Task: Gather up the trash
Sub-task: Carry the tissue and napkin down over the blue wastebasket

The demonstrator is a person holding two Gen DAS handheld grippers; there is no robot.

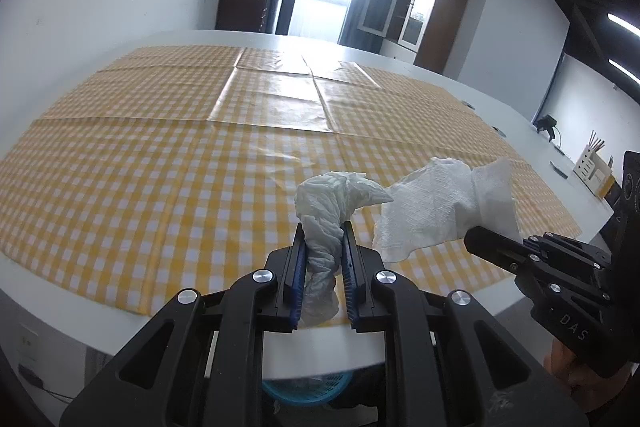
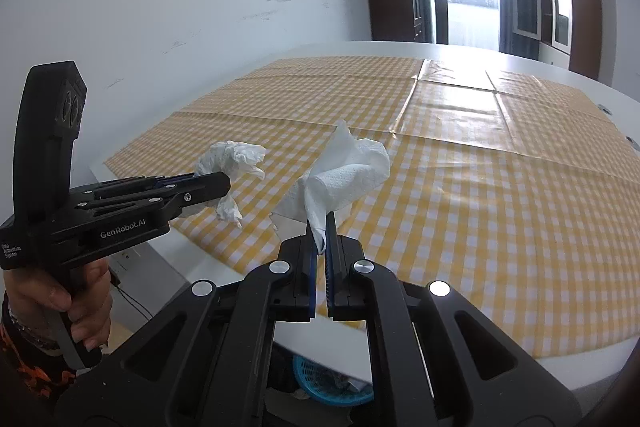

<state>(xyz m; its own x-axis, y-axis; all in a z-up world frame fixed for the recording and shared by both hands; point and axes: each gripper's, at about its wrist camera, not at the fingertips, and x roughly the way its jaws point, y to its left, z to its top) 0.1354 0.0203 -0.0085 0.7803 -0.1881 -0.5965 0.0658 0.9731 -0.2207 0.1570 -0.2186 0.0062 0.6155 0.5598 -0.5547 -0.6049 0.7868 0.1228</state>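
My left gripper (image 1: 322, 233) is shut on a twisted, crumpled white tissue (image 1: 334, 203), held above the near edge of the table. From the right wrist view the same left gripper (image 2: 216, 183) shows at the left with that crumpled tissue (image 2: 230, 157) in its tips, a hand on its grip. My right gripper (image 2: 320, 227) is shut on a corner of a white paper towel (image 2: 348, 175) that hangs open above the cloth. In the left wrist view the right gripper (image 1: 480, 237) comes in from the right, holding the paper towel (image 1: 436, 207).
A yellow-and-white checked tablecloth (image 1: 160, 167) covers a white table (image 1: 340, 351). A blue basket (image 2: 320, 383) sits on the floor below the table's near edge, also seen as the blue basket (image 1: 304, 389). A wooden holder (image 1: 592, 171) stands at the far right.
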